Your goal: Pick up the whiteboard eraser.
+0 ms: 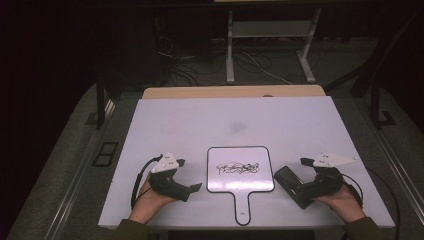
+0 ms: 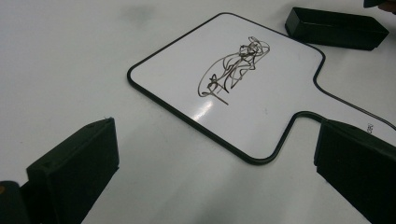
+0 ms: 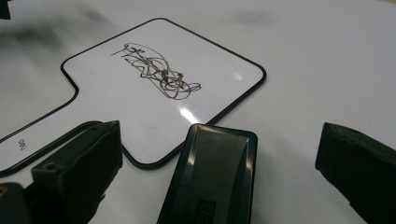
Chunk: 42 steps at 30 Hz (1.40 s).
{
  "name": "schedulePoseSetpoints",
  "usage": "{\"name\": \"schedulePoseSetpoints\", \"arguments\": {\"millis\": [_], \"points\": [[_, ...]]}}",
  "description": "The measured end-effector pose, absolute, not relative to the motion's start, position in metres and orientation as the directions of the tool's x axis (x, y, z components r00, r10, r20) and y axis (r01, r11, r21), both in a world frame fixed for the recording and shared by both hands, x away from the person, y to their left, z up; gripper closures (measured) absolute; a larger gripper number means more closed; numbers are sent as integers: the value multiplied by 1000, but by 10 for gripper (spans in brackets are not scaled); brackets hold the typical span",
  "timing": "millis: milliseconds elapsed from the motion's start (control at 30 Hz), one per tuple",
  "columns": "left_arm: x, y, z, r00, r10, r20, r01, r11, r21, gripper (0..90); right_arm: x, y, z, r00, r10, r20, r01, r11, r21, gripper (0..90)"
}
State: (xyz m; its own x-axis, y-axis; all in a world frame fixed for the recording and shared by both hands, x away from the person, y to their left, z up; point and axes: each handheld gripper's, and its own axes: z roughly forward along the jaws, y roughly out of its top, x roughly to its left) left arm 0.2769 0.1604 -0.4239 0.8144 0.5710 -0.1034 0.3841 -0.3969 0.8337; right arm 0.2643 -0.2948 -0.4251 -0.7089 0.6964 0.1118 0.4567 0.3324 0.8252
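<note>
A paddle-shaped whiteboard (image 1: pixel 240 170) with a black rim and a short handle lies flat near the table's front edge. A black scribble (image 1: pixel 237 167) marks its face (image 2: pixel 243 88) (image 3: pixel 140 93). A black eraser (image 1: pixel 286 176) rests on the table just right of the board. In the right gripper view the eraser (image 3: pixel 212 182) lies between my right gripper's (image 3: pixel 219 140) wide-open jaws, touching neither. My right gripper (image 1: pixel 301 181) is held in a hand. My left gripper (image 1: pixel 187 176), also held in a hand, sits left of the board. It (image 2: pixel 215 140) stands open, facing the board's handle corner, with the eraser (image 2: pixel 336 28) beyond.
The white table top (image 1: pixel 200 125) has a faint grey smudge (image 1: pixel 237 127) beyond the board. A wooden edge (image 1: pixel 232 92) runs along its far side. On the dark floor behind are cables and the metal legs of a desk (image 1: pixel 230 60).
</note>
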Motion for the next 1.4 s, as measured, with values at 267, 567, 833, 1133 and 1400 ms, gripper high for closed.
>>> {"name": "schedulePoseSetpoints", "arguments": {"millis": [267, 567, 833, 1133, 1400], "points": [[278, 160, -425, 815, 567, -122, 398, -394, 828, 0, 264, -295, -423, -703, 702, 114, 466, 333, 820, 0], [274, 158, -423, 819, 562, -116, 388, -393, 834, 0, 264, -294, -419, -704, 703, 106, 470, 349, 811, 0], [273, 160, -423, 818, 564, -114, 385, -389, 837, 0, 261, -288, -419, -713, 694, 100, 472, 369, 801, 0], [270, 160, -425, 822, 558, -110, 383, -399, 833, 0, 257, -284, -420, -715, 693, 91, 487, 401, 776, 21], [270, 162, -427, 819, 562, -117, 391, -397, 831, 0, 257, -284, -424, -714, 694, 89, 514, 434, 740, 21]]}}
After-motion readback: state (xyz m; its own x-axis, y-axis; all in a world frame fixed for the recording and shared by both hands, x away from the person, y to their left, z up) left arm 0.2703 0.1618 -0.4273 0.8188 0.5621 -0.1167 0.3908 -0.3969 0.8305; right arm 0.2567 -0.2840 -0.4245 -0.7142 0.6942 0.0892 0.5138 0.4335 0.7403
